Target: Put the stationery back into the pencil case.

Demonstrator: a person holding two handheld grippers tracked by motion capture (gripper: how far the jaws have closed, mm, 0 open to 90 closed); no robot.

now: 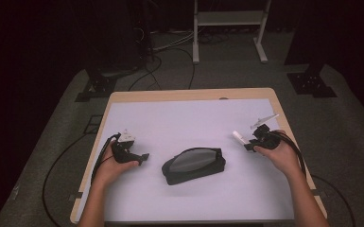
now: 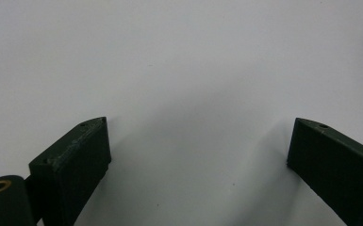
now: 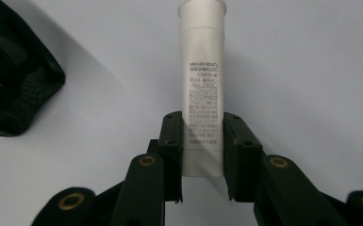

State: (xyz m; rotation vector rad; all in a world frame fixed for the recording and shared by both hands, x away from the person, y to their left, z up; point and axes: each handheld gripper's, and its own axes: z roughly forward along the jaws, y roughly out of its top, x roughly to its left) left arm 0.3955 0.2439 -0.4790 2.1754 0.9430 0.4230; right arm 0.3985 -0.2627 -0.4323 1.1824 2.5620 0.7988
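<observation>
Right gripper (image 3: 202, 155) clamps white tube (image 3: 202, 89) (printed label); black pouch (image 1: 194, 165) nearby.

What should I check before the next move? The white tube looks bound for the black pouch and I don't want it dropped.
1. Grip on the white tube: ok. The right gripper has its jaws pressed on both sides near the tube's flat end.
2. Tube cap on: ok, the capped end points away from the gripper.
3. Left gripper free: ok, jaws wide apart over the bare table, nothing between them.
4. Black pouch reachable: ok, it lies between the two hands.
5. Pouch open: cannot tell, its mesh side faces up and the zip's state is unclear.
6. Path from tube to pouch: ok, nothing lies between them.
</observation>
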